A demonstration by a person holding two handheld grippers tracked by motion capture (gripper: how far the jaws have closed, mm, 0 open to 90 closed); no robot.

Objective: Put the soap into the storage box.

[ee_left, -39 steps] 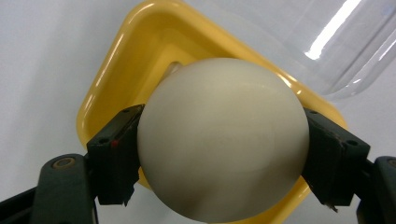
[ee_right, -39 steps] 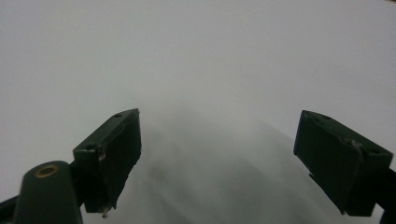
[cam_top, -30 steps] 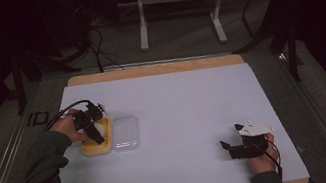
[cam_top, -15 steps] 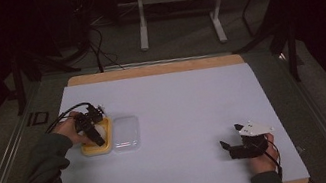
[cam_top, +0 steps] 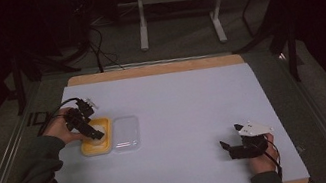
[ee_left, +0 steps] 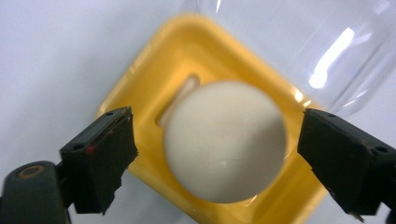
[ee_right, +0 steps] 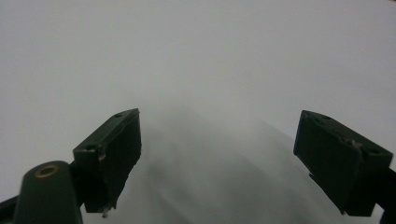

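Note:
A white egg-shaped ball point(ee_left: 225, 141) rests in a yellow tray point(ee_left: 140, 88) at the table's left point(cam_top: 91, 151). My left gripper point(ee_left: 219, 163) hovers just over it. Its jaws have just been opening and now stand wide on either side of the ball, with a gap at each pad. In the high view the left gripper point(cam_top: 95, 134) slants down over the tray from the hand on its left. My right gripper point(cam_top: 227, 150) rests near the front right of the table, open, with nothing between its jaws point(ee_right: 229, 161).
A clear plastic lid point(cam_top: 125, 134) lies flat against the tray's right side, also seen as the clear lid point(ee_left: 327, 46) beyond the tray. A white sheet point(cam_top: 194, 106) covers the wooden table. Metal frame legs and cables stand beyond the far edge.
The left gripper's jaws have spread apart and the hand has drawn back a little from the tray, leaving the white ball in it. The right gripper has kept still.

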